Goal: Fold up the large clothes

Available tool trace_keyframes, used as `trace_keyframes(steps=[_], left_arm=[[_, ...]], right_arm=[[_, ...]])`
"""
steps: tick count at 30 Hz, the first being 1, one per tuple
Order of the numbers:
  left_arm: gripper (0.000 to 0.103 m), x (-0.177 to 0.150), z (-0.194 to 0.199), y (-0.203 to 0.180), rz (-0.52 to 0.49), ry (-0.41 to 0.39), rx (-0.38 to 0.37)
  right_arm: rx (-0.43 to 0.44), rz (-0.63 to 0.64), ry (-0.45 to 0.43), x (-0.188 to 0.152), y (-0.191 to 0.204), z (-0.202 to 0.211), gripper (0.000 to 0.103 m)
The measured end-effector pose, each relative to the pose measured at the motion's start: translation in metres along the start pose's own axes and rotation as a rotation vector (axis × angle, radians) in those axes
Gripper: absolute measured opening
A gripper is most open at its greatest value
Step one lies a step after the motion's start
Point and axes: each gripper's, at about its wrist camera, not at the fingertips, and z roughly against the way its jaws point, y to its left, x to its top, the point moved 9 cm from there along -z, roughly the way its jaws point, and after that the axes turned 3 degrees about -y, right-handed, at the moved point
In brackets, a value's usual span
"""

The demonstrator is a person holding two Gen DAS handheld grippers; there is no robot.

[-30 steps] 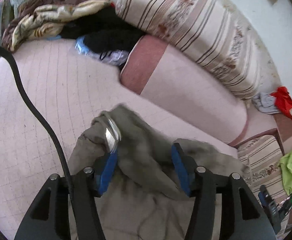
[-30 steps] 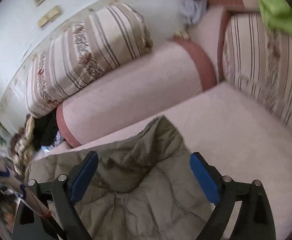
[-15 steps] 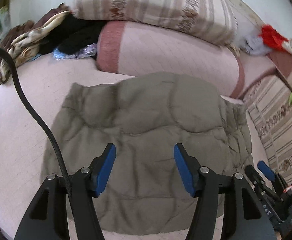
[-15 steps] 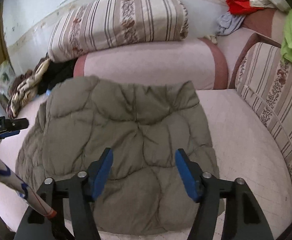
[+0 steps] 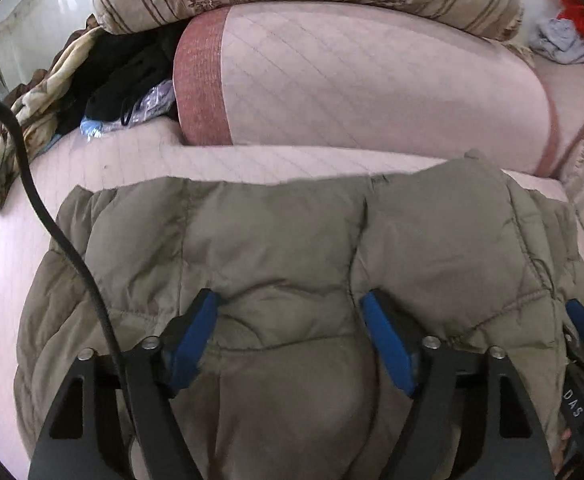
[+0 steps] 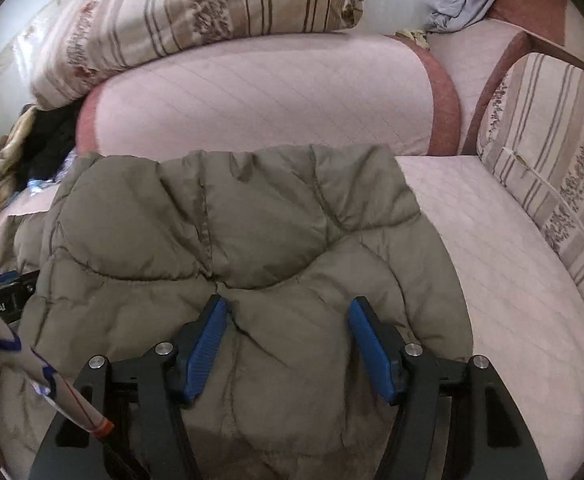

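— Grippers?
— Left gripper (image 5: 292, 332) and right gripper (image 6: 287, 336) are both standing wide apart, gripping nothing, blue pads (image 6: 205, 350) pressing into the padding.
— Garment?
— Olive quilted puffer jacket (image 6: 231, 220) is lying directly beneath both, puffy, stitched, spreading across the pink quilted sofa seat (image 6: 512, 264).

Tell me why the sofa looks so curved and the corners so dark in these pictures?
Left wrist view: the fisheye lens bows the bolster and the pink seat, and its round edge blackens the corners; the khaki puffer jacket looks sharp. Right wrist view: same bulging, soft daylight with no glare, a little blur on the striped cushion up top.
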Motion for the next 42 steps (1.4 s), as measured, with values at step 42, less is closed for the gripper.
trace_keyframes(steps=[42], left_arm=[[0.082,-0.219,0.194,0.148,0.05,-0.133,0.106]], right_arm=[[0.063,-0.012,0.109,-0.192,-0.025,0.175,0.08]])
